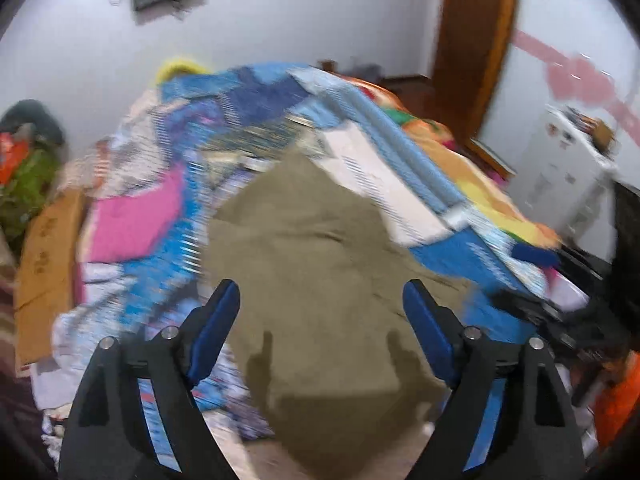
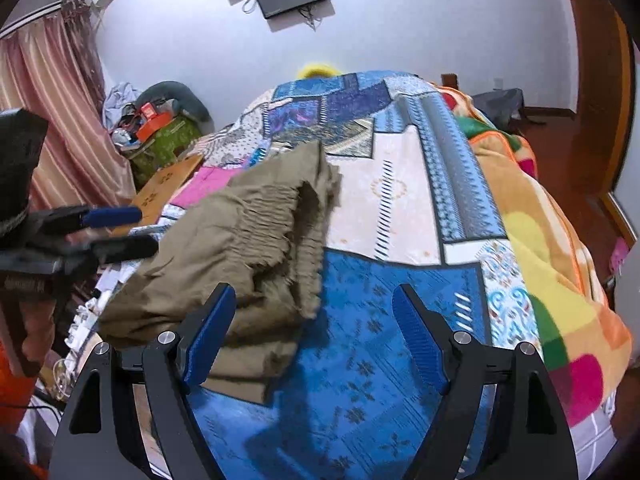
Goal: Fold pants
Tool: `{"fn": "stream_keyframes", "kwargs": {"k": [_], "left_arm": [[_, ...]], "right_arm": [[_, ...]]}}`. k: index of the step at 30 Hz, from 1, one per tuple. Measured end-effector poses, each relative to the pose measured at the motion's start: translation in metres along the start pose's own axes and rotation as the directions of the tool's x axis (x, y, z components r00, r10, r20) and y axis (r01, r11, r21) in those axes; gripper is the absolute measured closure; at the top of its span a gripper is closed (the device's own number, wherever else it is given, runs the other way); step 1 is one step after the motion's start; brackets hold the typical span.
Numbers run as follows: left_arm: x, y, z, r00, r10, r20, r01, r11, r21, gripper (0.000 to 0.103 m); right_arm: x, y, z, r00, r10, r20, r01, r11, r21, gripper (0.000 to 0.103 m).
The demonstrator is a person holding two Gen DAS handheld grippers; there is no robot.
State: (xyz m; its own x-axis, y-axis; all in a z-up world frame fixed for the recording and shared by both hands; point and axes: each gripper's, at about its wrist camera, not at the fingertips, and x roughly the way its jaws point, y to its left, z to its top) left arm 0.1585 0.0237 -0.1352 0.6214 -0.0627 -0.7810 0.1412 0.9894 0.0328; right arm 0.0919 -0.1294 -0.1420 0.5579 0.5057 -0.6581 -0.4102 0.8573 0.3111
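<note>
Left claw (image 1: pixel 320 292) spread wide, gripping nothing; view motion-blurred. Olive-brown fabric pants (image 1: pixel 316 264) lie flat on the blue patchwork bedspread (image 1: pixel 160 240), between and ahead of its blue-padded fingers (image 1: pixel 218 332). Right claw (image 2: pixel 314 294) also spread wide, empty. Pants (image 2: pixel 248 248) bunched, elastic waistband showing, ahead-left of it, under its left finger (image 2: pixel 210 336). Bedspread (image 2: pixel 360 320) between fingers. Orange-yellow blanket (image 2: pixel 560 264) to right.

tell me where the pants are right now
The pants lie bunched on the blue bedspread, left of centre in the right wrist view, just ahead of the right tool and beside the left tool.
</note>
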Motion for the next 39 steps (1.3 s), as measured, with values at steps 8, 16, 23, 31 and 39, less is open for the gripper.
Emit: {"fn": "stream_keyframes", "kwargs": {"k": [8,16,23,31,39], "left_arm": [[0.059,0.067,0.034,0.990,0.129,-0.060,-0.129,0.992,0.009,0.014],[0.154,0.083,0.042,0.962,0.156,-0.226,-0.133,0.985,0.114,0.012],[0.196,0.097,0.037,0.957,0.150,-0.248,-0.132,0.987,0.090,0.000],[0.177,0.125,0.011,0.958,0.083,-0.274,-0.105,0.992,-0.066,0.000],[0.115,0.125,-0.039,0.953,0.154,-0.261,-0.185,0.978,-0.100,0.000]], "right_arm": [[0.029,0.024,0.005,0.997,0.060,-0.037,-0.062,0.998,-0.033,0.025],[0.061,0.014,-0.004,0.985,0.110,-0.130,-0.112,0.994,-0.005,0.023],[0.067,0.009,0.001,0.984,0.105,-0.143,-0.110,0.994,-0.025,0.023],[0.074,-0.002,0.017,0.989,0.018,-0.146,-0.024,0.999,-0.035,0.023],[0.045,0.001,0.025,0.995,-0.043,-0.089,0.039,0.998,-0.054,0.021]]}}
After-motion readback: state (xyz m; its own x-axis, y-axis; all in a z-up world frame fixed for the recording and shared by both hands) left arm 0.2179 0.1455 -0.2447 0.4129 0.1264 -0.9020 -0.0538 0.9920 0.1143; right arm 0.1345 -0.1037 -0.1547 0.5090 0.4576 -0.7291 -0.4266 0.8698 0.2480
